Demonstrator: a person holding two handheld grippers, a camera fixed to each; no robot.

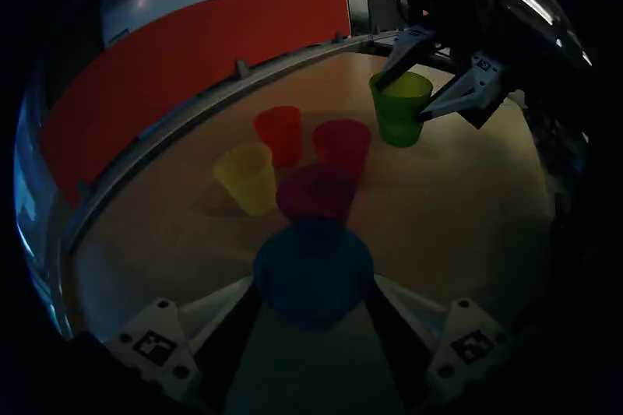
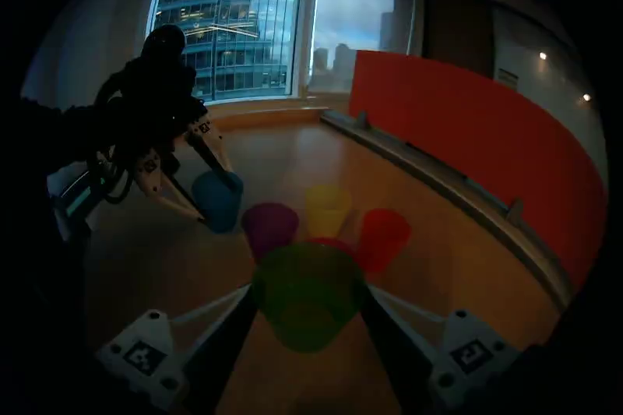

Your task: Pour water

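While each gripper clasps a cup, four more stand between them

As seen in the left gripper view, the left gripper [image 1: 311, 290] sits at the bottom centre, its two fingers set narrow against either side of the blue cup [image 1: 313, 279], which is upright. Just above it on the wooden table [image 1: 467, 205] stand a purple cup [image 1: 315, 193], a yellow cup [image 1: 248, 177], a red cup [image 1: 279, 133] and a crimson cup [image 1: 341, 146], close together. At the upper right the right gripper [image 1: 403, 101] grips the green cup [image 1: 405, 123], also upright. A long red panel [image 1: 195, 65] runs along the table's far edge at the upper left.

In the right gripper view the right gripper [image 2: 309, 298] holds the green cup [image 2: 307, 294] at the bottom centre, and the left gripper [image 2: 219, 198] holds the blue cup [image 2: 218, 201] at the centre left, below the windows [image 2: 234, 26]. Whether any cup holds water I cannot tell
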